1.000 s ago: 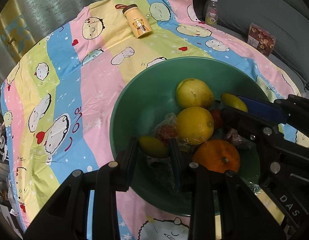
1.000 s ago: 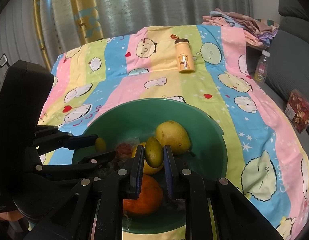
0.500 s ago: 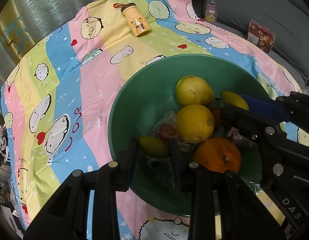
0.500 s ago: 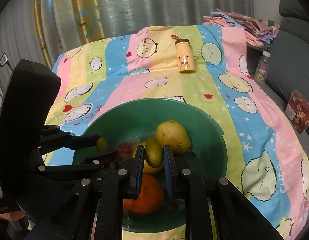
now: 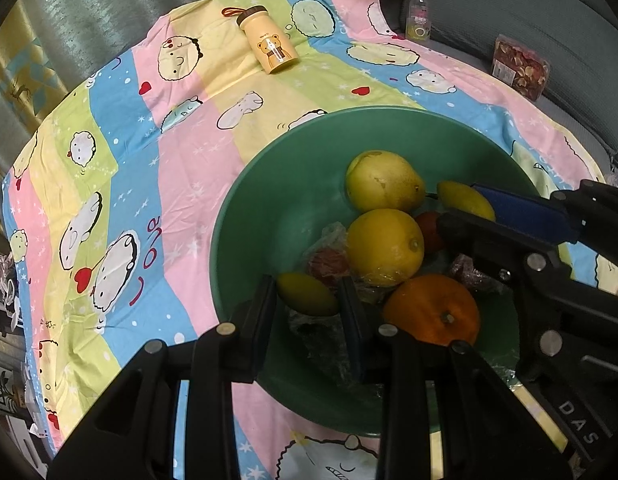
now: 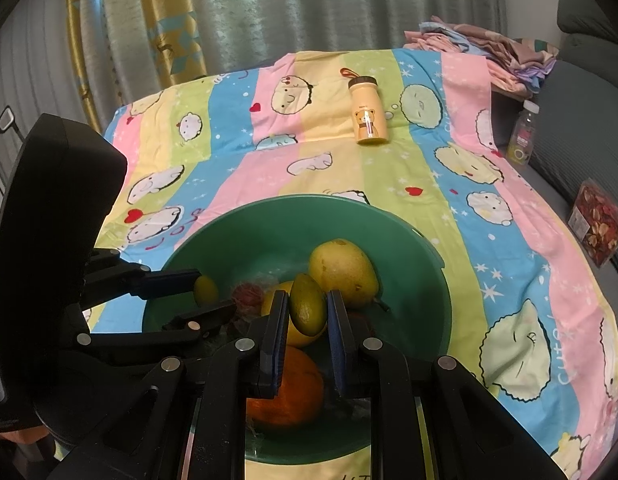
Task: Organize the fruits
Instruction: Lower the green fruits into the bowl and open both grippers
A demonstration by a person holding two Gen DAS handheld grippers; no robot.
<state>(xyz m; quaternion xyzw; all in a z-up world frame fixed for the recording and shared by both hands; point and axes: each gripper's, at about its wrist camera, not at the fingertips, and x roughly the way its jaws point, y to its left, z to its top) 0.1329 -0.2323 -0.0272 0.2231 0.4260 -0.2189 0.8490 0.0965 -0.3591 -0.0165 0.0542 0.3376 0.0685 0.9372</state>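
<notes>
Cloth [image 5: 181, 184] in pastel stripes is spread under a green basin [image 5: 277, 208], in which a pear [image 5: 383, 182], a yellow citrus [image 5: 385, 246] and an orange [image 5: 433, 308] are heaped.

Each gripper is seen already closed on one small yellow-green fruit above that heap. By the left gripper [image 5: 309, 296] a small lemon [image 5: 307, 294] is clamped at the basin's near left side, its long axis lying across the jaws. By the right gripper [image 6: 307, 310] a second small fruit [image 6: 307, 309] is pinched narrowly, long axis upright along the fingers, over the orange.

Nothing lies ahead of either jaw to be fetched; a lift clear of the rim is judged to come next.

Against the frames of a second ago, no change of grip is found; only a slight shift of the left view is noted.
</notes>
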